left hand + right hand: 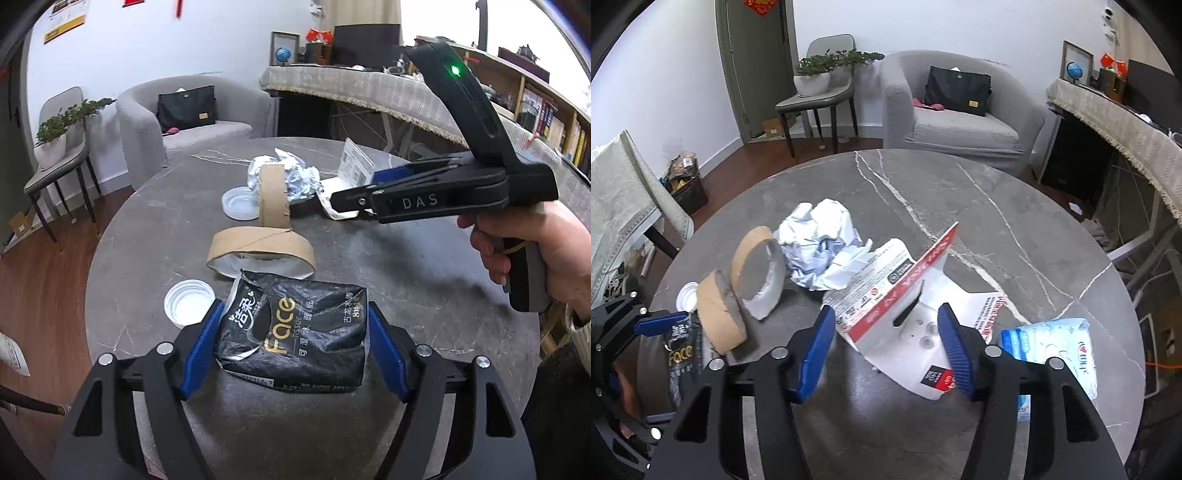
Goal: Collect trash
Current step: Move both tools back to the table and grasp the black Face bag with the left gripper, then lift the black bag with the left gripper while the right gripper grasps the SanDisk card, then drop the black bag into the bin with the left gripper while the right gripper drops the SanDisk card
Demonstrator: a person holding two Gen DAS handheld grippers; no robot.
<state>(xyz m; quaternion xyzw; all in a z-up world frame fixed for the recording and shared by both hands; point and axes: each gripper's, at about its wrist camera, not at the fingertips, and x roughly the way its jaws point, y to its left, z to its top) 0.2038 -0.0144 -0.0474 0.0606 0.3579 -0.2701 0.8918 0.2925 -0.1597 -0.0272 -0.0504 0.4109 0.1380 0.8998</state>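
A black "Face" tissue wrapper lies on the round grey table, between the open fingers of my left gripper; the left pad touches it, the right pad stands just clear. Two cardboard tape rings and crumpled white paper lie beyond. My right gripper is open around a white and red cardboard package, its pads at either side without pressing. The right gripper also shows in the left wrist view. The crumpled paper and rings sit to its left.
Two white plastic lids lie on the table. A blue and white wipes pack lies at the right. A grey armchair with a black bag, a chair with a plant and a covered counter stand around.
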